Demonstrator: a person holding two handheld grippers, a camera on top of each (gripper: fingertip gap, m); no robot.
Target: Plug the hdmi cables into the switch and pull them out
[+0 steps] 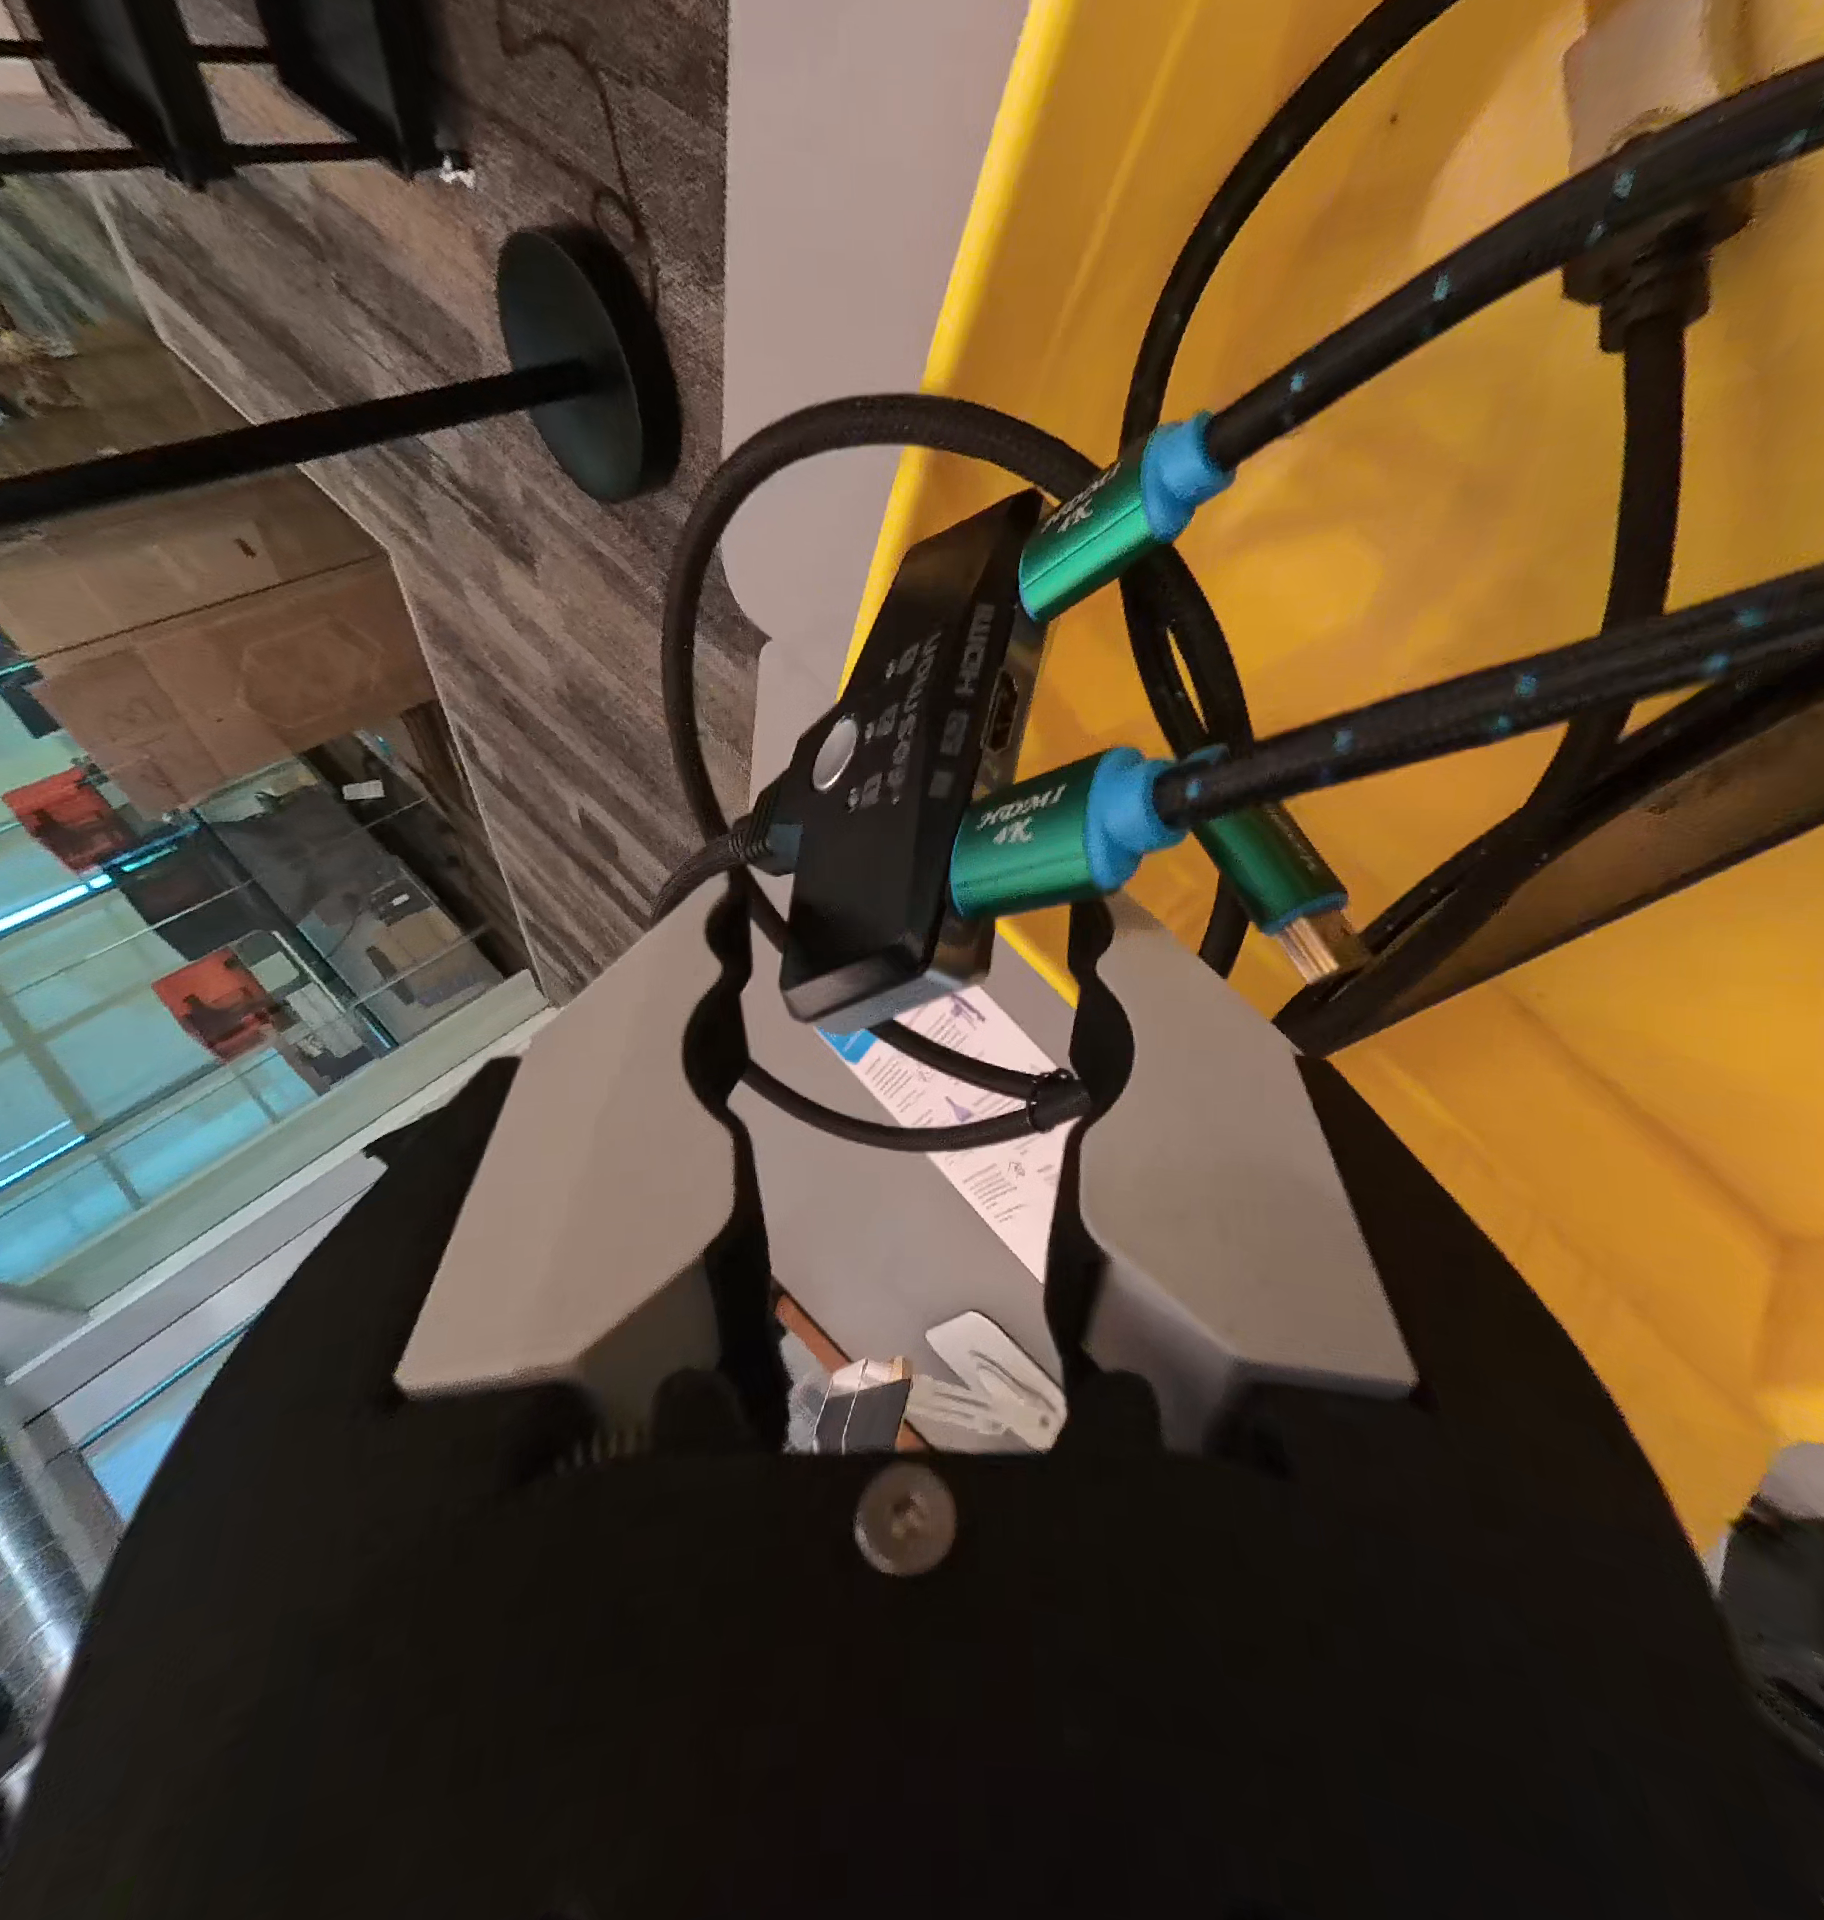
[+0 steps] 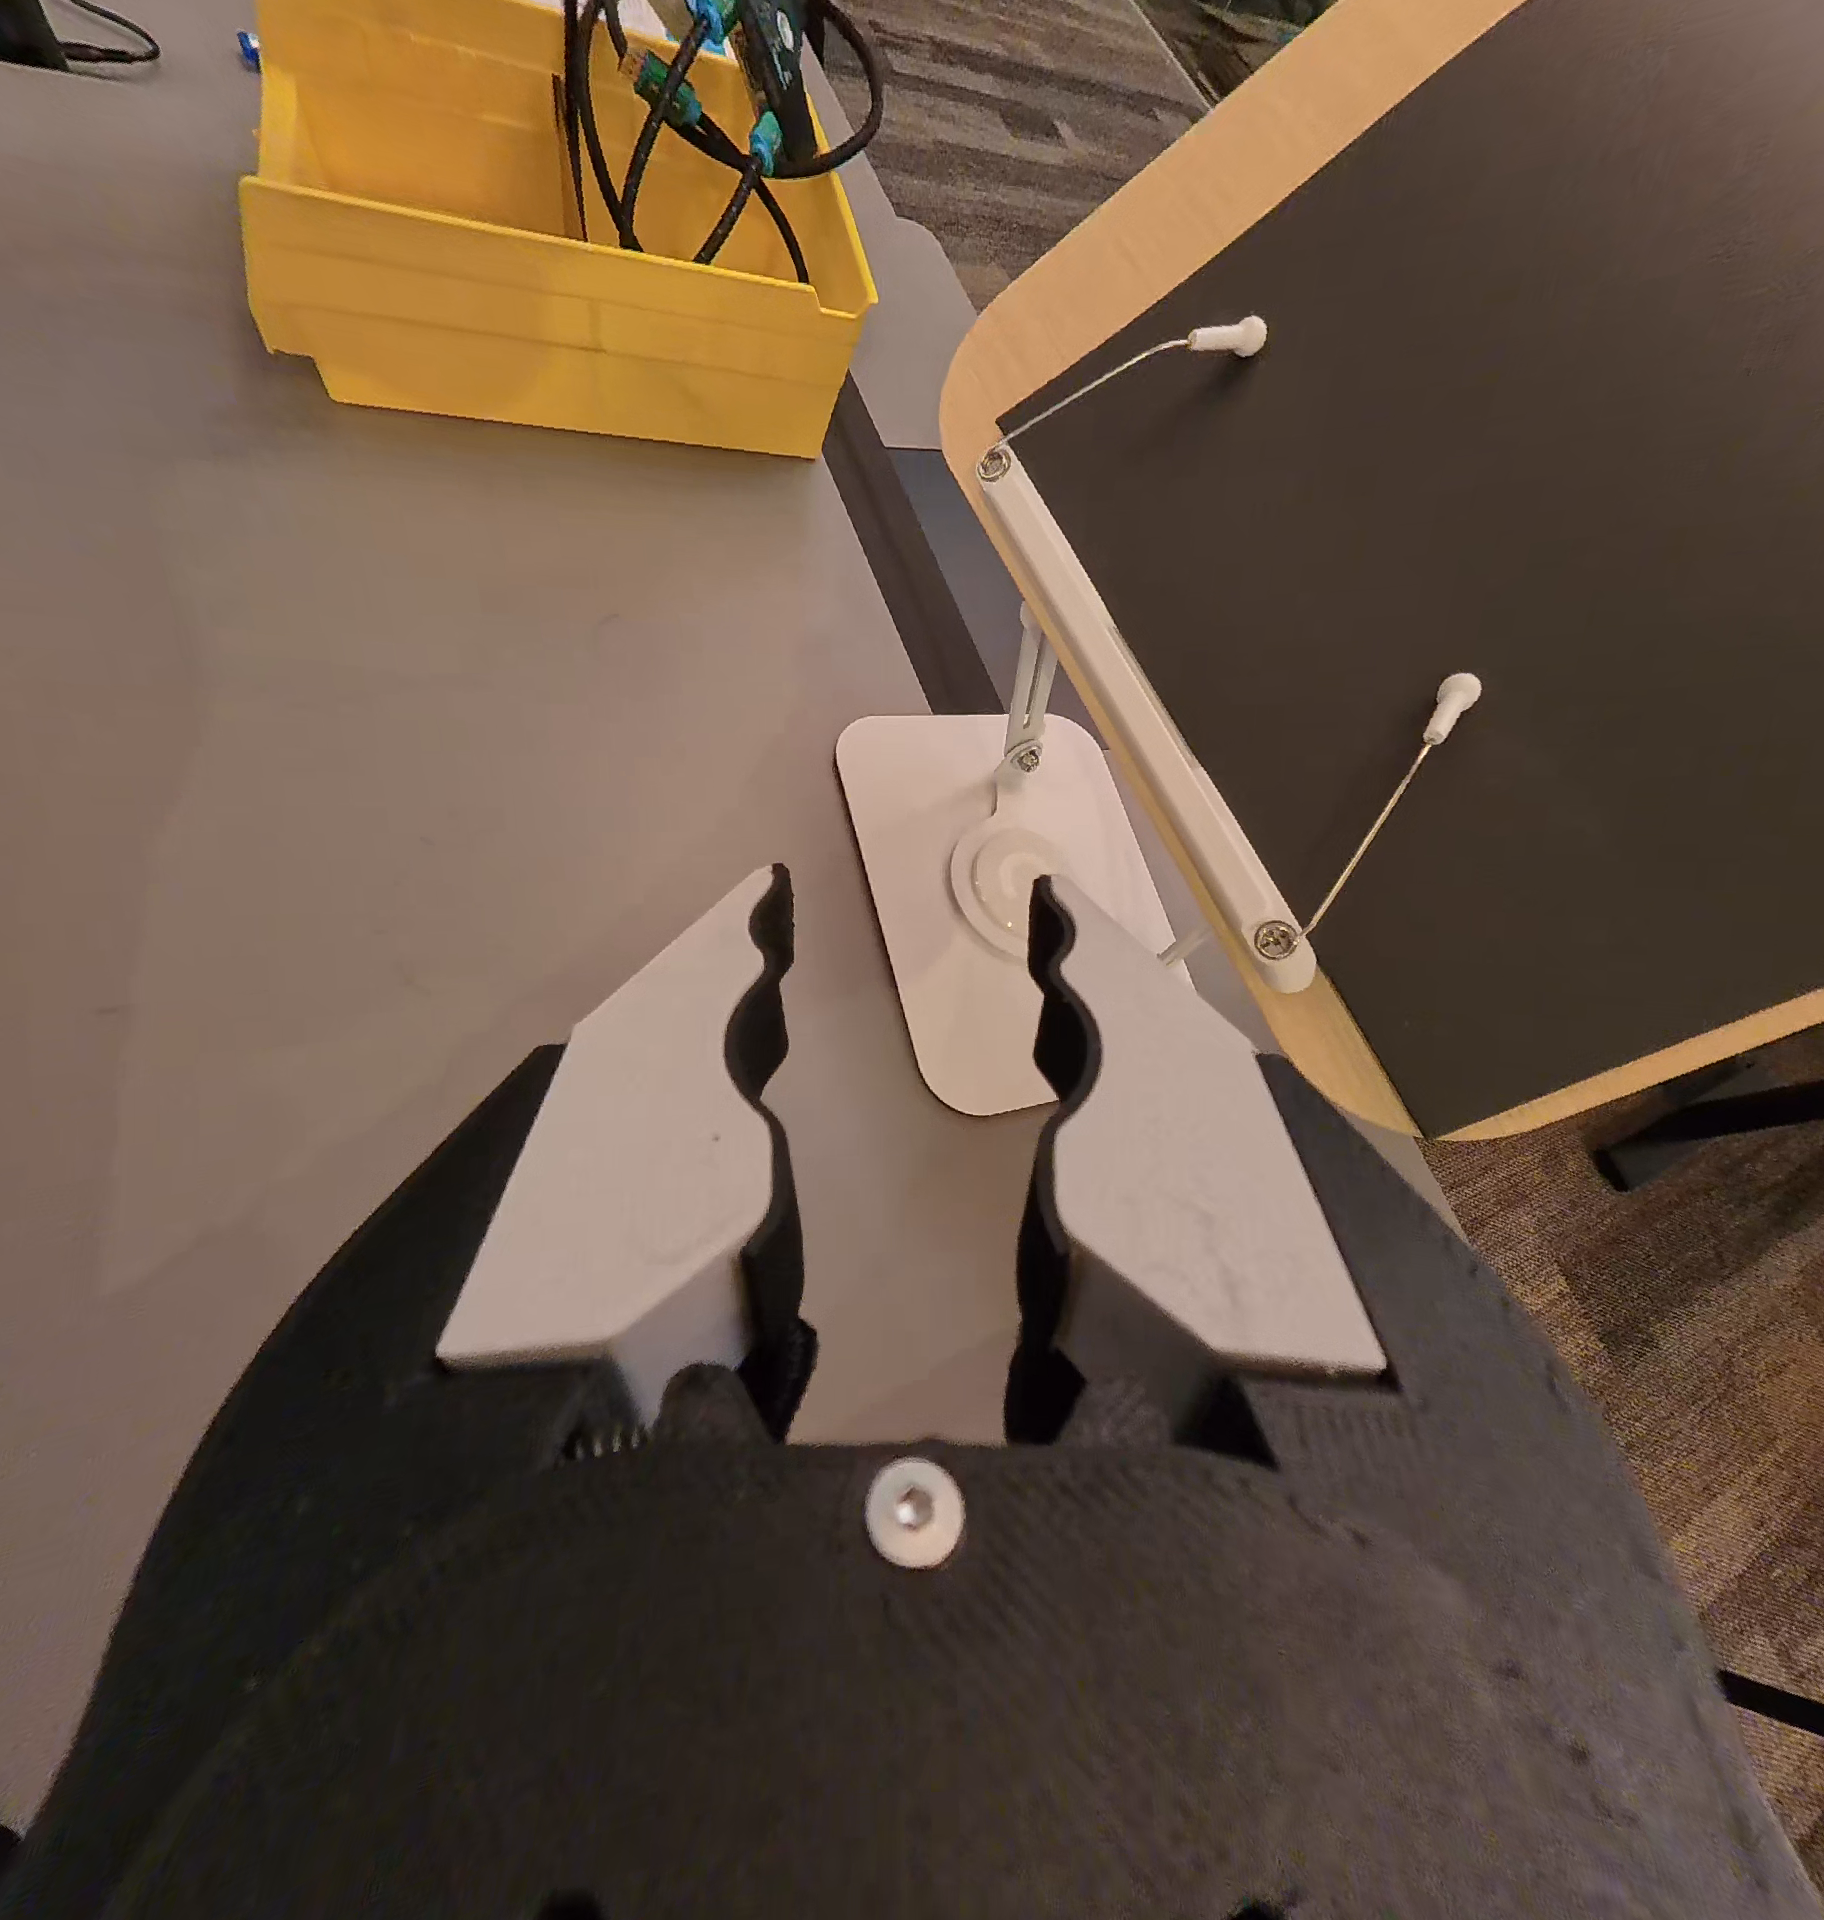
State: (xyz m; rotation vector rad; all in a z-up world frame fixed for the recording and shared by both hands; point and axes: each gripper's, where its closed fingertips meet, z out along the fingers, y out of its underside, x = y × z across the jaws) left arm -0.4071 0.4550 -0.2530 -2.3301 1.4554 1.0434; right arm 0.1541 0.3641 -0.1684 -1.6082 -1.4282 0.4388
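HDMI switch (image 1: 892,790) sits at the yellow bin's (image 1: 1510,1091) rim, two green plugs (image 1: 1033,842) seated, middle port bare; your left claw (image 1: 908,935) gapes empty beside it, right claw (image 2: 908,904) likewise over the worktop (image 2: 368,779), so judge insertion unfinished and fetch the loose plug (image 1: 1277,883).

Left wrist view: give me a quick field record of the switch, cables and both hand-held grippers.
switch: black box HDMI switch, at the rim of the yellow plastic bin
plugged: two green-shelled HDMI plugs, outer ports
middle port: empty
loose: third green plug, in the bin
left hand-held gripper: open, around the switch's near end, contact unclear
right hand-held gripper: open, empty, over the grey table
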